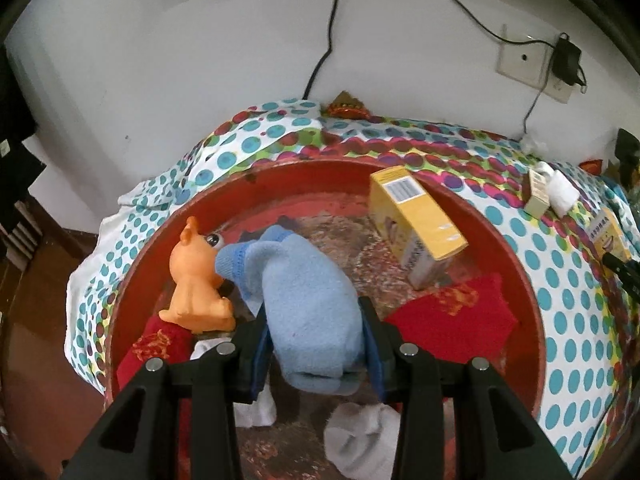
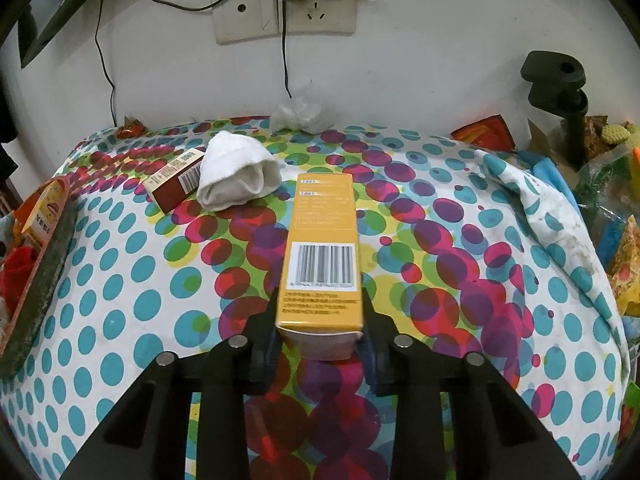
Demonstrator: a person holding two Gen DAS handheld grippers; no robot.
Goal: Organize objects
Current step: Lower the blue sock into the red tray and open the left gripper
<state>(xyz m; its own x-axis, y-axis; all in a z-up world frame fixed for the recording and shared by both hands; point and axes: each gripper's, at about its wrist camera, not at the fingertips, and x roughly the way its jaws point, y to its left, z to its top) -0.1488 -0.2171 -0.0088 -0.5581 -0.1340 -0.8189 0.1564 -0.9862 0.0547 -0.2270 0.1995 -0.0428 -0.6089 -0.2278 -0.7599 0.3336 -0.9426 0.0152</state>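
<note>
The counter [image 2: 120,280] is covered by a cloth printed with coloured dots, and it carries everything noted below. At its left end sits a round red basin [image 1: 280,178], worn on the inside. Within the basin I find two red socks [image 1: 452,320], one on each side, white socks [image 1: 360,436] at the near edge, an orange toy animal [image 1: 196,280] sitting upright at the left, and a yellow carton [image 1: 416,220] tilted against the far right wall. My left gripper [image 1: 316,340] is over the basin with its jaws closed on a light blue sock [image 1: 308,300], whose darker cuff touches the toy's face. My right gripper [image 2: 320,340] is over the open cloth, well apart from the basin, with its jaws closed on the near end of a long yellow box [image 2: 320,248], barcode face upward, pointing away from me. Beyond that box lies a rolled white sock [image 2: 236,176], touching a dark red carton [image 2: 176,184] on its left. A wall socket plate [image 2: 248,20] with a black plug adapter is above the counter's far edge.
</note>
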